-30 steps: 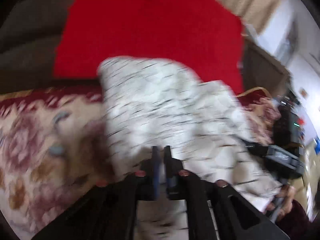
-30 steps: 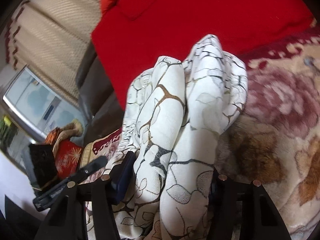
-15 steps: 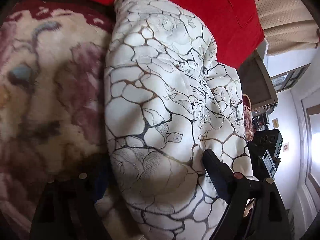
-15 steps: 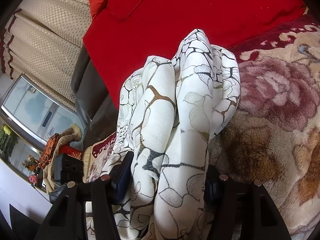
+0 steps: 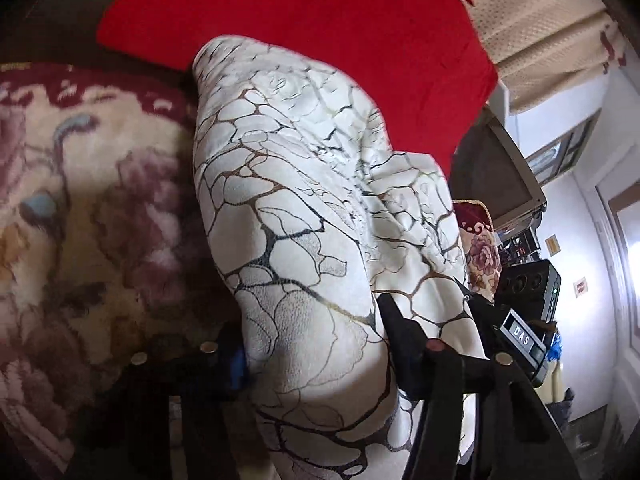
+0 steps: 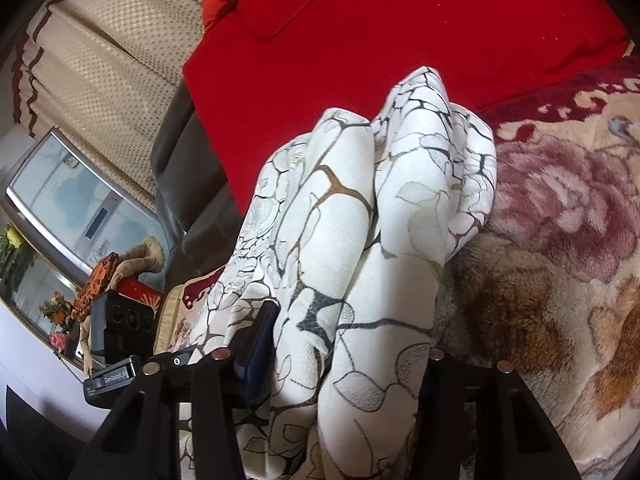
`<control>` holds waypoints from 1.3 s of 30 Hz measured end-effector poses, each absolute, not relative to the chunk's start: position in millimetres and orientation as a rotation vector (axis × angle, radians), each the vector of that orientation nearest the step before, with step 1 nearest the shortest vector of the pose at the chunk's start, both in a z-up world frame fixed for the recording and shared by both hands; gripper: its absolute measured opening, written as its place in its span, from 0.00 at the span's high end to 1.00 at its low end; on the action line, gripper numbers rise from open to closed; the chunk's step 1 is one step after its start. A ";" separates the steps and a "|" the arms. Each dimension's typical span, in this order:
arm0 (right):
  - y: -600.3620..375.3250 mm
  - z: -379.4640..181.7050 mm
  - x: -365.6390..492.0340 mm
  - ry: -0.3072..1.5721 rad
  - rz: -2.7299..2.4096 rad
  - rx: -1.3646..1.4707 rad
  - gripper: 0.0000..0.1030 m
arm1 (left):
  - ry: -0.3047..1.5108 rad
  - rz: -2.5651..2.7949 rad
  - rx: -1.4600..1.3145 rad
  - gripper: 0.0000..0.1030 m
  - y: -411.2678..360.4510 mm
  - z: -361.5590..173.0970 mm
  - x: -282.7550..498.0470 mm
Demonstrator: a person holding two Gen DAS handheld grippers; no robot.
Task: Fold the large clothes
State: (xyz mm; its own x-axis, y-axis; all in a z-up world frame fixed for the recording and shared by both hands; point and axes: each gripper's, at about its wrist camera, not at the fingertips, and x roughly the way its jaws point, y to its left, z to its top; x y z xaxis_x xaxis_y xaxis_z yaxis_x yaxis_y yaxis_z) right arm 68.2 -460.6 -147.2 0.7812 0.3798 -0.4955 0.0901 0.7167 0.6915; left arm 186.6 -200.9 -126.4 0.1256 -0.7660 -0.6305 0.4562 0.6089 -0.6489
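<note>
Both tongs point downward into one bunched white garment [image 5: 312, 208] with a dark vein print. The left tongs [image 5: 316, 344] and the right tongs [image 6: 344, 344] are each closing, cloth pressed between their fingers. The garment lies on a floral blanket [image 6: 560, 248]; one red cushion [image 5: 304, 28] at twelve o'clock, beige curtains [image 6: 100, 52] beyond.

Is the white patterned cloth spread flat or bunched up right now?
Bunched up. The cloth stands in thick rolled folds on the flowered blanket, not lying flat; the left-wrist view shows the same mound.
</note>
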 end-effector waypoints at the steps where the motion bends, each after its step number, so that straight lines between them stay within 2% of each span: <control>1: -458.6 -144.0 67.6 0.663 0.181 0.765 0.49 | 1.123 -0.915 -0.327 0.46 -201.7 -122.9 183.8; 12: -409.1 -104.9 61.2 0.585 0.280 0.668 0.51 | 1.006 -0.844 -0.325 0.49 -154.8 -72.4 151.6; 18: -369.8 -112.5 68.0 0.629 0.323 0.667 0.51 | 0.990 -0.734 -0.266 0.48 -124.2 -75.8 147.6; 23: -355.5 -158.4 75.3 0.829 0.214 0.706 0.52 | 1.106 -0.591 -0.154 0.35 -124.4 -108.8 154.3; 25: -358.2 -156.4 69.7 0.831 0.186 0.697 0.47 | 1.089 -0.583 -0.127 0.35 -123.1 -104.1 148.9; 26: -360.4 -152.7 66.2 0.833 0.156 0.685 0.39 | 1.079 -0.568 -0.109 0.34 -124.6 -100.7 145.7; 30: -370.0 -125.8 39.4 0.762 0.022 0.564 0.35 | 0.996 -0.488 -0.009 0.33 -124.5 -80.3 122.7; 35: -359.5 -86.7 -8.7 0.566 -0.043 0.441 0.35 | 0.887 -0.405 0.099 0.32 -123.5 -75.4 93.0; 39: -335.3 -82.3 -5.7 0.582 0.091 0.395 0.37 | 0.859 -0.351 0.115 0.32 -122.5 -74.9 80.6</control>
